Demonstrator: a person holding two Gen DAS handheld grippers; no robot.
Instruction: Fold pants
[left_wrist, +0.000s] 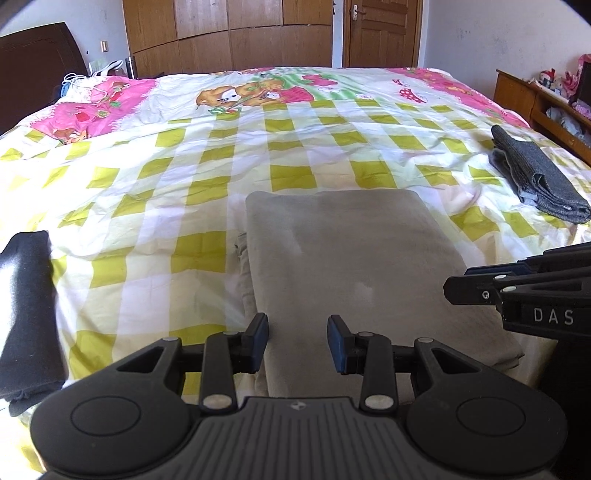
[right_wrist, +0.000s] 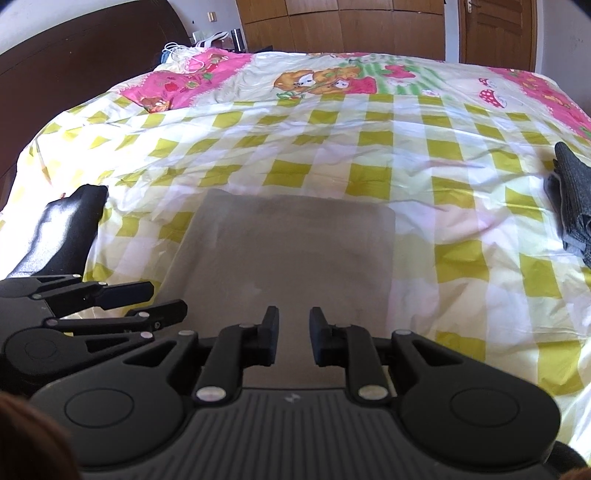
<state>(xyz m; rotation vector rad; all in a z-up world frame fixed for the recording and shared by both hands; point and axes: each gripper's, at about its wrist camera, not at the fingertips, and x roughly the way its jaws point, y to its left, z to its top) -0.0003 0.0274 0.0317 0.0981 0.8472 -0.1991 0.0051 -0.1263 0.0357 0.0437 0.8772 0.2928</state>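
Folded beige pants (left_wrist: 343, 266) lying flat on the bed near its front edge, a neat rectangle on the yellow-checked duvet cover (left_wrist: 177, 177); a looser layer of the same cloth peeking out along the left side and at the near right corner. In the right wrist view the same pants (right_wrist: 291, 251) straight ahead of the fingers, far edge square and smooth.

Left gripper (left_wrist: 298, 341) hovering over the near end of the pants, blue-padded fingers (left_wrist: 338, 341) spread with a clear gap — nothing pinched between them, only the beige cloth seen below. Right gripper (right_wrist: 294, 334) likewise over the near end, just to the right of the left one, jaws parted by a narrower gap and empty; whether the tips touch the fabric cannot be told. Each tool visible in the other's view: the right one entering at the right edge of the left view, the left one low at the left of the right view.

Black folded garment (left_wrist: 26, 314) at the left of the bed, well apart from the pants. Grey folded garment (left_wrist: 539, 177) at the right — also well apart. Wooden wardrobe (left_wrist: 229, 33) and door (left_wrist: 380, 33) behind the bed, dark headboard (right_wrist: 74, 55) at the left.
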